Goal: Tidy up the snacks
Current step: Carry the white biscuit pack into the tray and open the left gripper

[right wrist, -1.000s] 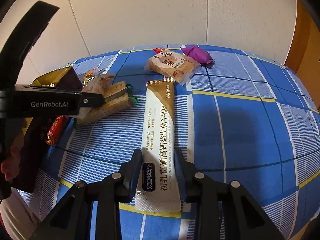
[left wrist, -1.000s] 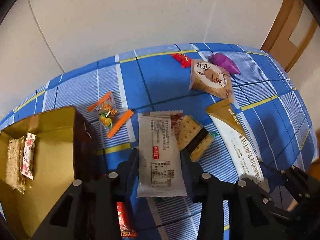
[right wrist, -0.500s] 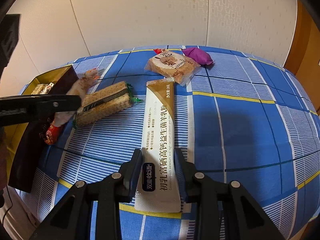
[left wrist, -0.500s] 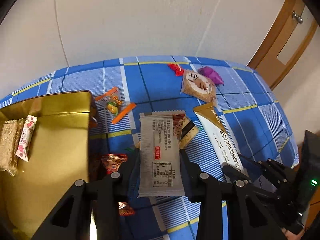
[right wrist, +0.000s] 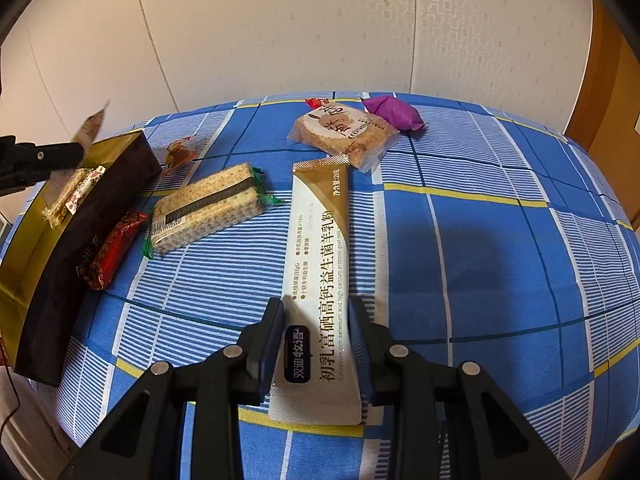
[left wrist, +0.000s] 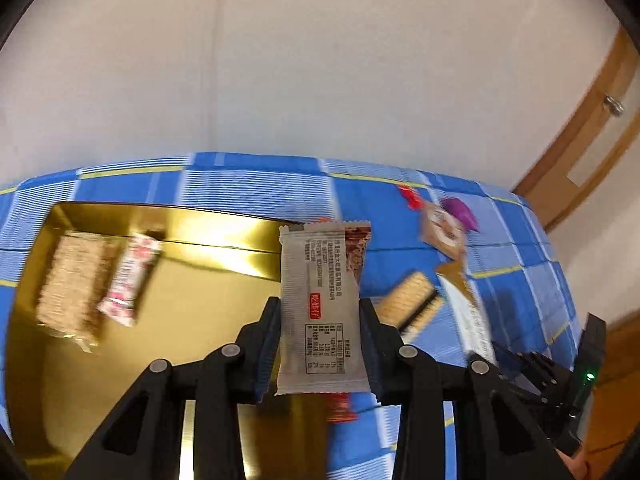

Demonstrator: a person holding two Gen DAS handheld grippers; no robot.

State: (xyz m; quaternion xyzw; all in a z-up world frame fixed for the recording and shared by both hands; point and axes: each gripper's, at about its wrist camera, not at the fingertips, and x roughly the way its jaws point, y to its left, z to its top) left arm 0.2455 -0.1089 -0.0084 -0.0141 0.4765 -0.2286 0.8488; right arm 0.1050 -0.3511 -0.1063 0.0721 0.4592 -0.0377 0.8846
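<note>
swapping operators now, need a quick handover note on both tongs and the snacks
Left tongs: shut on the grey snack packet, held up over the gold box.
Right tongs: astride the long milk powder sachet, which lies on the table; grip unclear.
Done: two snacks in the box.
Left: cracker pack, red candy, round cake, purple pouch, orange candy.

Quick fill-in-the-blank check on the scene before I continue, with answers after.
1. The left gripper holds a grey snack packet above the ____ box.
2. The box already holds ____ snacks.
3. The right gripper is closed on the long ____ sachet.
4. The purple packet lies on the ____.

Answers: gold; two; gold-and-white; tablecloth
</note>
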